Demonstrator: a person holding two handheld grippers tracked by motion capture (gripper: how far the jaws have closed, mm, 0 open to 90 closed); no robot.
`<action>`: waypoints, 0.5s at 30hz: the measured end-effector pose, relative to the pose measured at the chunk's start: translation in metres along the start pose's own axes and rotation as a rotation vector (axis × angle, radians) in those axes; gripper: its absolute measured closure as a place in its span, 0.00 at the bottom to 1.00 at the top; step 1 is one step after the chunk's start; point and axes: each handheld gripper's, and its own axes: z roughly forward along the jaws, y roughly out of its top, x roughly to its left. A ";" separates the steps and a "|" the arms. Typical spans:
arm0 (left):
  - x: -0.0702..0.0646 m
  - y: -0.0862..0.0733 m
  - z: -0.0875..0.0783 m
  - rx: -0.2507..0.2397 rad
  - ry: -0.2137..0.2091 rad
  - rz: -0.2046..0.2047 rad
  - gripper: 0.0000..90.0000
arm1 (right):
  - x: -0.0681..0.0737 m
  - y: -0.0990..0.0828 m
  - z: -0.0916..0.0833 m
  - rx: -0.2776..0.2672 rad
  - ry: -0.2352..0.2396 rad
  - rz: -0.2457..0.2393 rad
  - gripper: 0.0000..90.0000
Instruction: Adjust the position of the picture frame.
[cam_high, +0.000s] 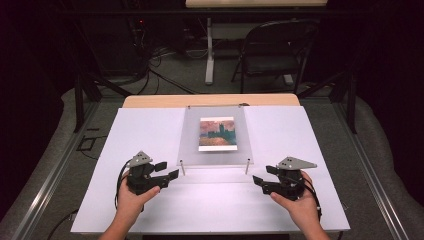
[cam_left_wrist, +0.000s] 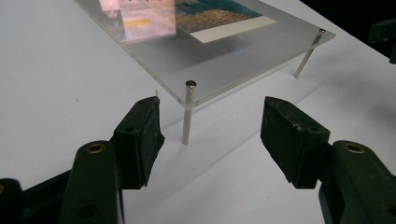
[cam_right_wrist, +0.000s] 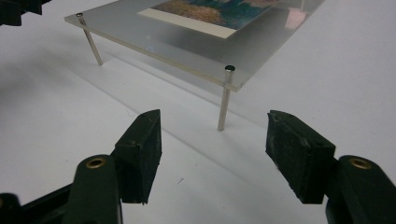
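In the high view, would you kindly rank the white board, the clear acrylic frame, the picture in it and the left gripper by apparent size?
1. White board
2. Clear acrylic frame
3. Picture and left gripper: they look alike in size, and the gripper sits nearer the camera, so I would not rank them.

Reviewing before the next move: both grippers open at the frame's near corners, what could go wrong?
1. The acrylic frame stands on thin metal legs; a jaw bumping one could tip or slide it.
2. The left gripper and right gripper flank separate corners; uneven lifting could tilt the picture.
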 end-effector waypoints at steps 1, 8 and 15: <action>0.000 0.000 0.000 0.000 0.000 0.000 0.42 | -0.002 0.001 0.000 0.002 0.002 0.004 0.40; 0.004 0.020 0.004 0.004 -0.003 0.017 0.46 | -0.013 0.015 0.000 0.007 -0.005 0.026 0.40; 0.011 0.039 0.009 0.001 -0.004 0.008 0.47 | -0.020 0.032 0.007 0.020 -0.023 -0.009 0.42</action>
